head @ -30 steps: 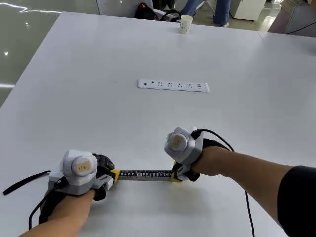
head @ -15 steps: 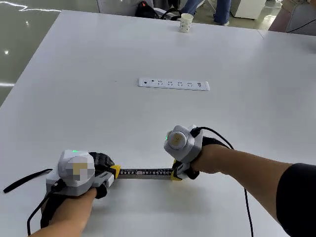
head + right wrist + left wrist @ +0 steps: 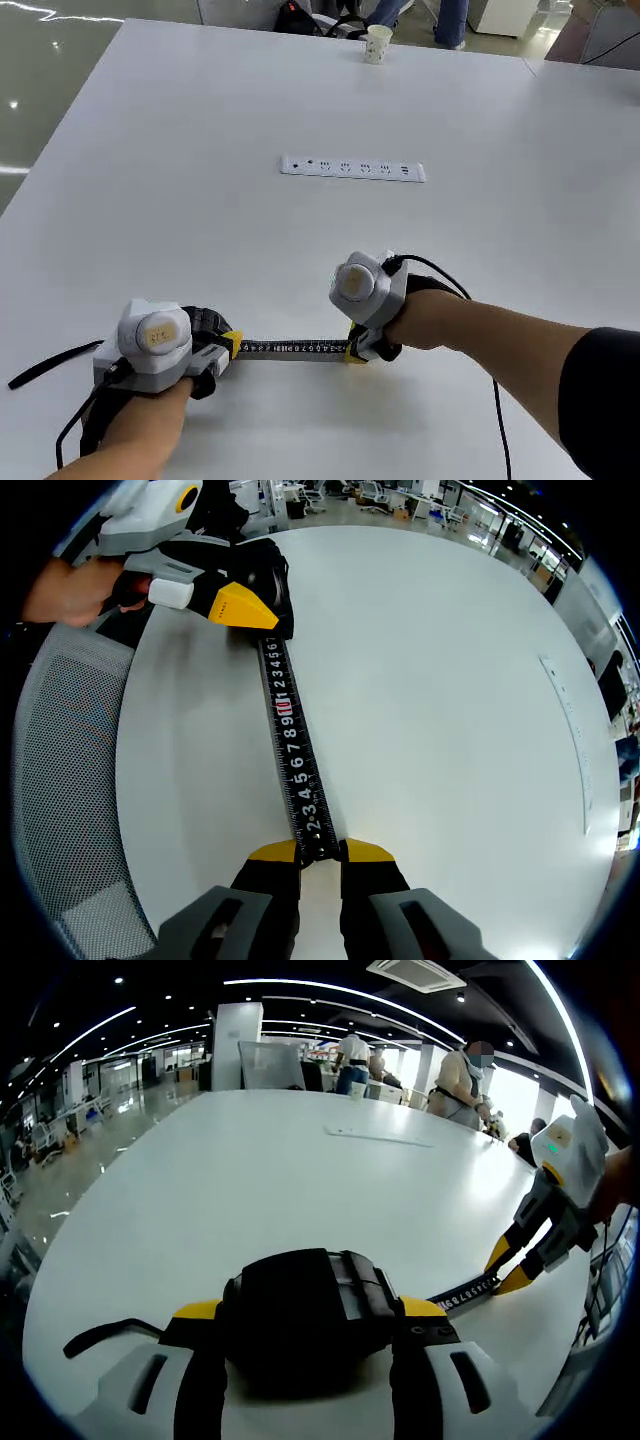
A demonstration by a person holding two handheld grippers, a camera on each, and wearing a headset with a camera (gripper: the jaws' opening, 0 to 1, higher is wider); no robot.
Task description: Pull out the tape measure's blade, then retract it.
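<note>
The left gripper (image 3: 222, 347) is nearest the person. Its fingers clamp either side of the black case (image 3: 300, 1305), which sits on the bench (image 3: 300, 250) at the near left. From the case's mouth the blade (image 3: 291, 730) runs flat and straight along the bench, numbers up. It ends at the right gripper (image 3: 308, 852), whose fingers are pressed together on the blade's tip. In the head view the grippers are a short way apart, with the blade bridging them.

Against the pictures from a second and half a second ago, very little has changed. Both grips are the same and the case is in the same spot. The exposed blade is about as long as it was, perhaps a touch shorter, with the right gripper slightly nearer the case. I judge the pull-out finished or paused, and the retract at most just beginning. The next move calls for guiding the tip back toward the case under control, since letting go could make the blade snap in.

Farther off, a white power strip (image 3: 352, 170) lies mid-bench, well apart from the work. A paper cup (image 3: 377, 45) stands near the far edge.
</note>
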